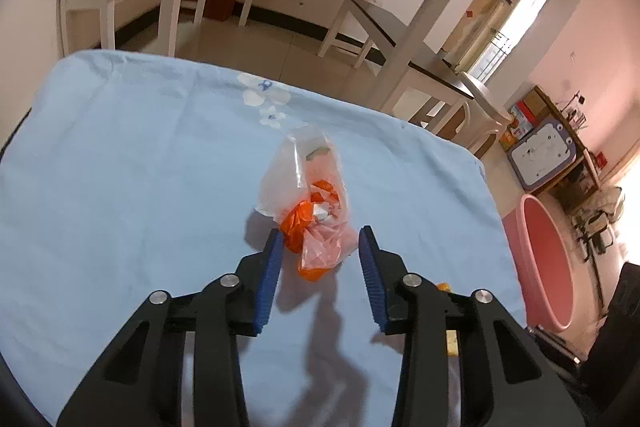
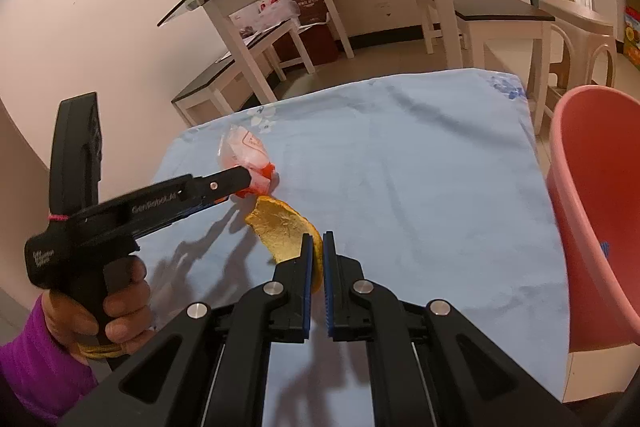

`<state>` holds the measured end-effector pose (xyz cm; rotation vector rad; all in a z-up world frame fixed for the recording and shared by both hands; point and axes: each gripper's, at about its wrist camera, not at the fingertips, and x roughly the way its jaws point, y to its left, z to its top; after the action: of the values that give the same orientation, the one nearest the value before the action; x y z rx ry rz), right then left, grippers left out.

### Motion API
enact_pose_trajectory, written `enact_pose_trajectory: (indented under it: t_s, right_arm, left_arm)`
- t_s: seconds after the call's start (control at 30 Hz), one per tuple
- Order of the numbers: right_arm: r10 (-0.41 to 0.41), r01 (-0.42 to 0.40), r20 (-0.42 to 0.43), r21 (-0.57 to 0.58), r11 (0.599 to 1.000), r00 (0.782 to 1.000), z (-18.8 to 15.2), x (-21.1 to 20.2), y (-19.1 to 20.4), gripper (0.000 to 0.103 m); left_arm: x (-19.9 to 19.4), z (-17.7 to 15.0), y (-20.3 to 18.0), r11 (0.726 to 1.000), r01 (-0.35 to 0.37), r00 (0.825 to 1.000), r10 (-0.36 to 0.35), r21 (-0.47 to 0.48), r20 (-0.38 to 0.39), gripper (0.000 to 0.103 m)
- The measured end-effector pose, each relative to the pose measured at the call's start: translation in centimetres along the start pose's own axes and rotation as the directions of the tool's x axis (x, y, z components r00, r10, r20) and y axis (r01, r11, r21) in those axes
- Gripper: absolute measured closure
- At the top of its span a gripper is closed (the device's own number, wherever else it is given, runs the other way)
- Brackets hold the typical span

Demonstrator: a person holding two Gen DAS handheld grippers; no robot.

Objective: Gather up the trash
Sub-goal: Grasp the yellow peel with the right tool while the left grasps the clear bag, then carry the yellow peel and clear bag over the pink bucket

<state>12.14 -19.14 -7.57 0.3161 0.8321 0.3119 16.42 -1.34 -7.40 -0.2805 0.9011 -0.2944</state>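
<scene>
Left gripper with jaws spread wide, flanking the near end of a crumpled plastic bag stuffed with orange and white scraps, lying near the middle of the blue-clothed desk. Right gripper with jaws clenched on a curled orange peel, held above the cloth at 5 o'clock from the bag. Pink bin at 3 o'clock, off the desk's right edge. Left hand in a purple sleeve wrapped around the left gripper's handle
</scene>
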Motion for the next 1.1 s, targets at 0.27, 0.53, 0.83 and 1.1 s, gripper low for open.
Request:
enact_pose_trajectory:
  t_s: [0.27, 0.53, 0.83, 1.1]
  right_arm:
    - [-0.003, 0.003, 0.009, 0.002, 1.000, 1.000, -0.1, -0.6, 0.2, 0.099]
    - [-0.006, 0.007, 0.050, -0.008, 1.000, 0.999, -0.6, -2.8, 0.6, 0.099]
    - [-0.024, 0.026, 0.111, -0.009, 1.000, 0.994, -1.7, -6.7, 1.2, 0.099]
    - [-0.050, 0.047, 0.158, 0.022, 0.999, 0.986, -2.7, -9.7, 0.6, 0.099]
  left_arm:
    - [-1.0, -0.9, -0.4, 1.000, -0.017, 0.999, 0.016, 0.017, 0.030, 0.081]
    - [-5.1, -1.9, -2.7, 0.994, -0.034, 0.993, 0.021, 0.109, 0.119, 0.081]
    - [-8.3, -3.8, -5.6, 0.984, -0.037, 0.989, 0.011, 0.175, 0.147, 0.081]
    - [-9.3, -5.3, -8.1, 0.975, -0.046, 0.990, 0.016, 0.219, 0.139, 0.081]
